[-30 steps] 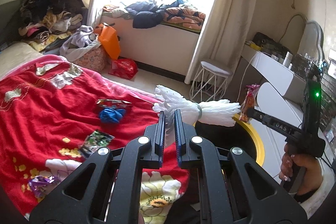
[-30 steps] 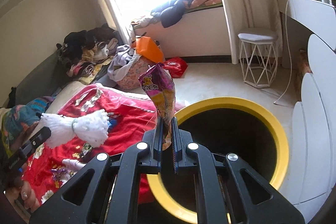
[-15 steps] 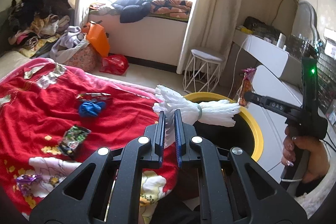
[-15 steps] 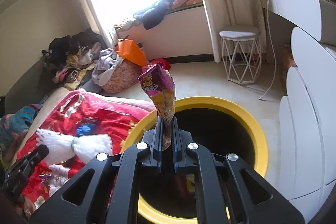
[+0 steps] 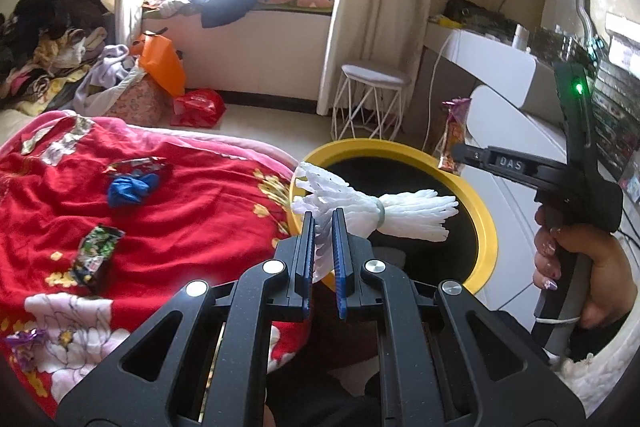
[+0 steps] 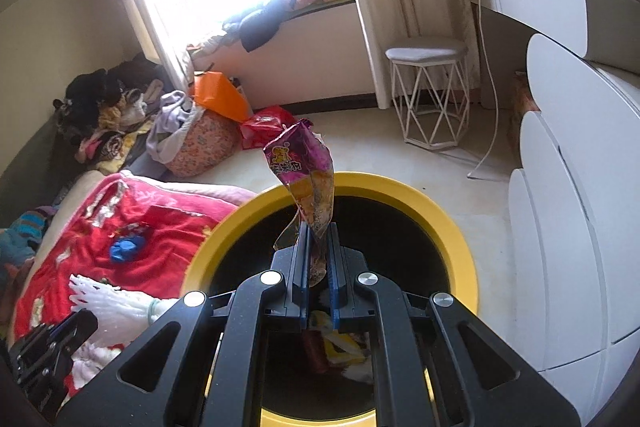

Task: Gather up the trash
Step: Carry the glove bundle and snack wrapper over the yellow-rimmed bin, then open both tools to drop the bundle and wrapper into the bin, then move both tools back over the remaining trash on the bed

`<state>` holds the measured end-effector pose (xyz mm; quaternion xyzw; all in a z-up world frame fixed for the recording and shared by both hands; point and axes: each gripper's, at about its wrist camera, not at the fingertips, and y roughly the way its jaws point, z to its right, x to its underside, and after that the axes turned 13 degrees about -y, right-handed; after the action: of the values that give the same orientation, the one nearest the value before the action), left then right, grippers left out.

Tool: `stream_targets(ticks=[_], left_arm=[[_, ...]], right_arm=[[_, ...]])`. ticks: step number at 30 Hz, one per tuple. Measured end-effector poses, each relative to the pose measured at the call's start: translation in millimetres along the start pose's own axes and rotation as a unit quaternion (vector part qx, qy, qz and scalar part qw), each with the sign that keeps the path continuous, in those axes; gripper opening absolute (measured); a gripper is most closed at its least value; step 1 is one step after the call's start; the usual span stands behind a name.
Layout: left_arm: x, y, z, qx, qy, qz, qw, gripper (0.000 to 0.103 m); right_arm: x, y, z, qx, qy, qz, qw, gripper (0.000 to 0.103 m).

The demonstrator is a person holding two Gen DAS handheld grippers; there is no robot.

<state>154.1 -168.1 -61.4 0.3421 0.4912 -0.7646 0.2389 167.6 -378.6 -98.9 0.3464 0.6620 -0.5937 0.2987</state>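
Left hand-held gripper (image 5: 323,223) clamped on a white foam net bundle (image 5: 376,211), held over the yellow-rimmed bin (image 5: 478,223) at the bed's (image 5: 192,211) edge. Right hand-held gripper (image 6: 318,239) pinching a purple snack wrapper (image 6: 306,175) upright above the bin's opening (trash visible inside). A blue wad (image 5: 128,189) and a green packet (image 5: 96,253) lie on the bed.

Both grippers are matte black with blue pads and silver screws; the right gripper (image 5: 454,151) has white "DAS" lettering and a green light.
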Motion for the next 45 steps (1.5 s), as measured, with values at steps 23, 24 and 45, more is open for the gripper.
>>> stream_targets(ticks=[23, 24, 45], left_arm=[[18, 51, 38, 0.026, 0.041, -0.066, 0.9967, 0.006], [18, 54, 40, 0.026, 0.042, -0.068, 0.9964, 0.006], [2, 19, -1, -0.002, -0.031, -0.029, 0.9991, 0.092]], right_arm=[[19, 24, 30, 0.010, 0.031, -0.034, 0.999, 0.008], [18, 24, 31, 0.010, 0.032, -0.033, 0.999, 0.009], [7, 10, 6, 0.014, -0.003, -0.008, 1.000, 0.053]])
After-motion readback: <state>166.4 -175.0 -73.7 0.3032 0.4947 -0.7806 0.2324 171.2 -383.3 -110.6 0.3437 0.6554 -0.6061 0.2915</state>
